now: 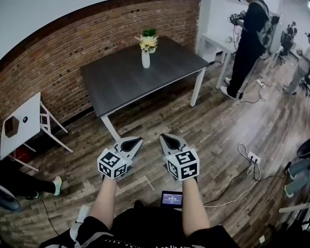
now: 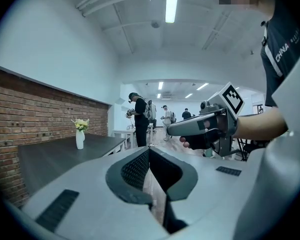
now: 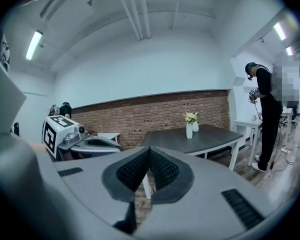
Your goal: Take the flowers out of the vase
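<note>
A small white vase (image 1: 145, 59) with yellow and white flowers (image 1: 148, 42) stands on the far side of a dark grey table (image 1: 139, 81). The same vase (image 2: 80, 139) appears far off in the left gripper view, and the vase (image 3: 189, 130) with flowers (image 3: 191, 117) sits far ahead in the right gripper view. My left gripper (image 1: 136, 140) and right gripper (image 1: 166, 137) are held side by side over the wooden floor, well short of the table. Both are shut with nothing between the jaws.
A person (image 1: 248, 40) stands at a white desk (image 1: 217, 41) right of the table. A white side table (image 1: 20, 123) and white stool (image 1: 49, 123) stand by the brick wall at left. Cables and a power strip (image 1: 252, 158) lie on the floor at right.
</note>
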